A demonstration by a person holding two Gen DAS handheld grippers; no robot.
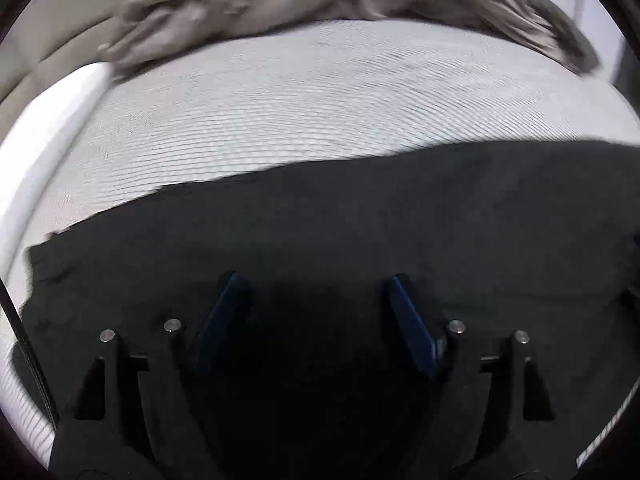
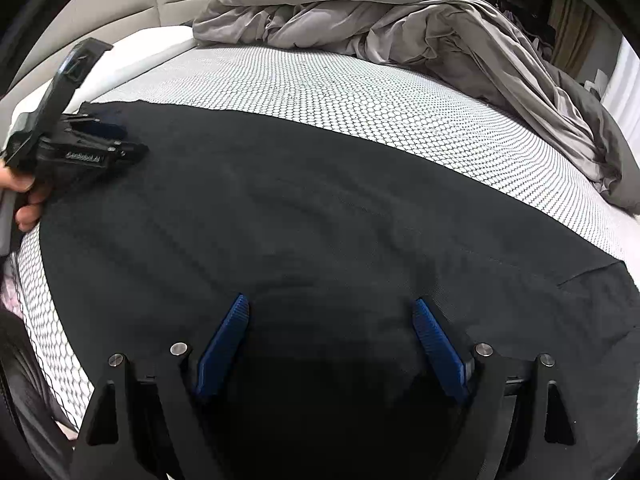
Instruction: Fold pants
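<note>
Left gripper (image 1: 314,284): jaws apart — nothing between, over pants (image 2: 280,208) near mattress (image 2: 360,92) left edge.
Right gripper (image 2: 330,306): jaws apart — empty, above pants.
Duvet (image 2: 360,16): bunched at far edge.

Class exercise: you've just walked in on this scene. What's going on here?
A person is folding black pants spread flat on a mattress, with a claw tool in each hand. The left claw hovers open over the pants near one end, gripping nothing. The right claw is open above the near edge, also empty. A rumpled grey duvet lies at the far side.
</note>
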